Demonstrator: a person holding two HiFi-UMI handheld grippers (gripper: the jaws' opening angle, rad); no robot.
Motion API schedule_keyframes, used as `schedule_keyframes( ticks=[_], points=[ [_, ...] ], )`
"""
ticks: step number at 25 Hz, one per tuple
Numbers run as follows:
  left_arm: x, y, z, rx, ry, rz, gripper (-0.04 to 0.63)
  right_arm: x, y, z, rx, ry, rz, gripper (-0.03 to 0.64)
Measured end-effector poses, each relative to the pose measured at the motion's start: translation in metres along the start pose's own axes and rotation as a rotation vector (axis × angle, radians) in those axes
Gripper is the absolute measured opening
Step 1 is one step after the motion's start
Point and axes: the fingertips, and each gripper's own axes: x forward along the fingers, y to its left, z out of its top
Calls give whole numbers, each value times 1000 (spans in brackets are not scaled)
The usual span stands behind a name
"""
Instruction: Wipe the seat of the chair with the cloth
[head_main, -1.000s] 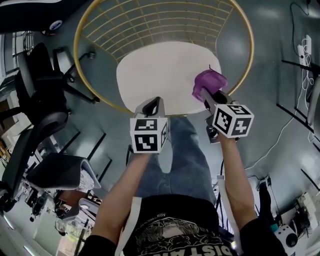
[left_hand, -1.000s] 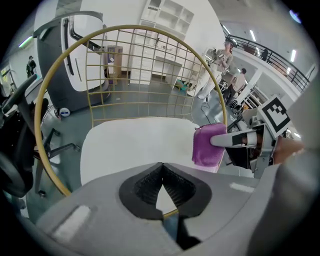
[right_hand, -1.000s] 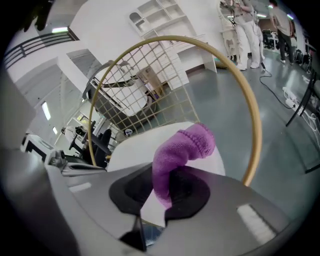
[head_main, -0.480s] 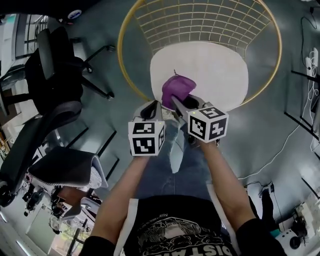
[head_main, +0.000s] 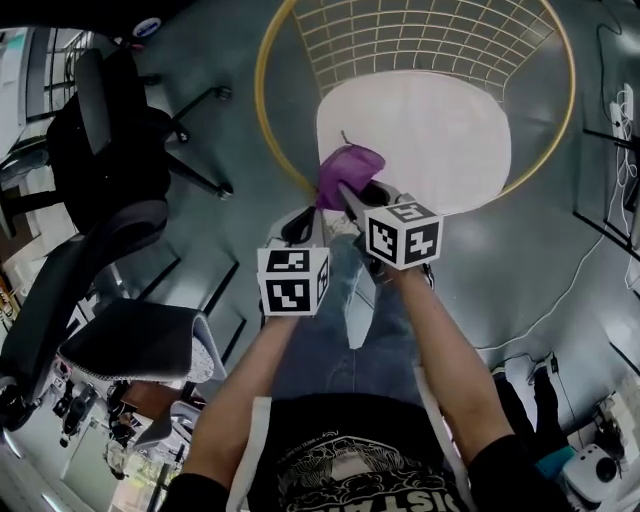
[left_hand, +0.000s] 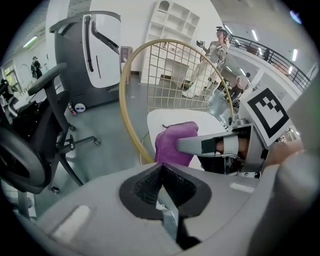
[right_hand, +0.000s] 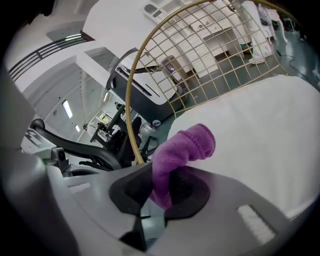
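- Grey floor (head_main: 560, 250) fills the head view, with a black office chair (head_main: 110, 150) at our left and the round gold-rimmed chair (head_main: 258, 90) straight ahead of us.
- Its white seat (head_main: 430, 130) lies inside the wire rim, beyond both grippers.
- Our right gripper (head_main: 345, 190) is clamped on the purple cloth (head_main: 345, 165), which sits at the near left edge of the seat, just inside the gold rim.
- In the right gripper view the cloth (right_hand: 182, 150) rises from between the closed jaws of the gripper (right_hand: 162, 192) and folds over towards the seat (right_hand: 260, 130). We cannot tell whether it presses on the seat.
- A second ago the cloth was at the near right part of the seat. Half a second ago it had already crossed to the left side, and it has since shifted only a little.
- Our left gripper (head_main: 305, 225) hangs just beside the right one, short of the seat's near edge, much as it did in both earlier frames.
- The left gripper view shows its jaws (left_hand: 161, 172) pressed together with nothing between them, and the cloth (left_hand: 172, 145) ahead, held by the other gripper.
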Motion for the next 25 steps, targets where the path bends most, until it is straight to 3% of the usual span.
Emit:
schedule_keyframes(
  ticks=[7,25],
  points=[
    [13,-23,3,23,1,-12,-3,-20,-23,-10,68,-34,5,60],
    [44,-110,-15,28,27,-16,-2,-84,-113,-38,59,9,-52,60]
  ],
)
